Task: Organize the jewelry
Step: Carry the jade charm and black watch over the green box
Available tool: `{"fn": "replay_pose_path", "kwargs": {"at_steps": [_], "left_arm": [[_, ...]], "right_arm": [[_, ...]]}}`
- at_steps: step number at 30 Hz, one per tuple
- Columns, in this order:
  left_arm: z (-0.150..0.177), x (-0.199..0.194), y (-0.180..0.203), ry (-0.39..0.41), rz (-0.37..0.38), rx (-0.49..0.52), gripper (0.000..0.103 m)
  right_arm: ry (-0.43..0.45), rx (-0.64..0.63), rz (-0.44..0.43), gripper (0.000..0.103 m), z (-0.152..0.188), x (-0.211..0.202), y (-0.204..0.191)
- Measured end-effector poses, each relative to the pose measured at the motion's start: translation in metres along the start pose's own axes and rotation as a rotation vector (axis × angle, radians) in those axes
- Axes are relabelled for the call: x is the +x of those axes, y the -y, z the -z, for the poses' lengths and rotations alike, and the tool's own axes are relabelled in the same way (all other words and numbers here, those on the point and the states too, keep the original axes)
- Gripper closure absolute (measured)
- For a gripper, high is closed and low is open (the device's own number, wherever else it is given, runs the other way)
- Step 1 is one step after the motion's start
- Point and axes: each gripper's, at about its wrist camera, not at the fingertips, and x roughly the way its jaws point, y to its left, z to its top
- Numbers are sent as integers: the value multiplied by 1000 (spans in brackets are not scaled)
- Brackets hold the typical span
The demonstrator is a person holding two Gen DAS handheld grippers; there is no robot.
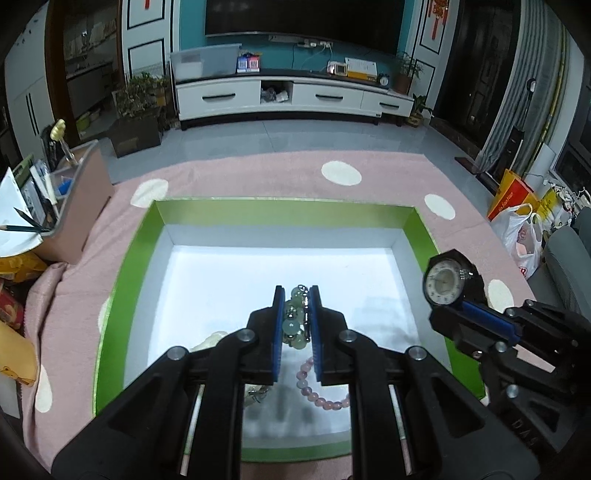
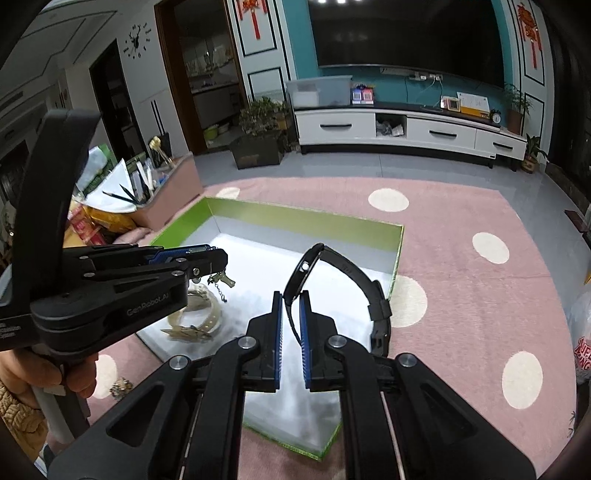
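While clamped upright, black watch [image 2: 332,280] shows pale round dial — strap curving down.

A home living room. Well ahead of the claw, a large dark TV [image 1: 303,16] hangs on a teal wall above a long white cabinet [image 1: 295,98] with drawers. Potted plants [image 1: 138,96] stand beside it; a pink dotted rug [image 2: 480,295] lies beneath.

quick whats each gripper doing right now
left gripper: shut on the green bead bracelet, over the box
right gripper: shut on the black watch, over the box
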Motion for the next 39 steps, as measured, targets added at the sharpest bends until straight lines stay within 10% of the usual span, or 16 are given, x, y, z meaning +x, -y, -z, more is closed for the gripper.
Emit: {"fn": "replay_pose_path", "kwargs": {"at_steps": [39], "left_arm": [[3, 39, -18, -125, -79, -20, 87]], "right_arm": [[-139, -2, 16, 85, -9, 52, -7]]}}
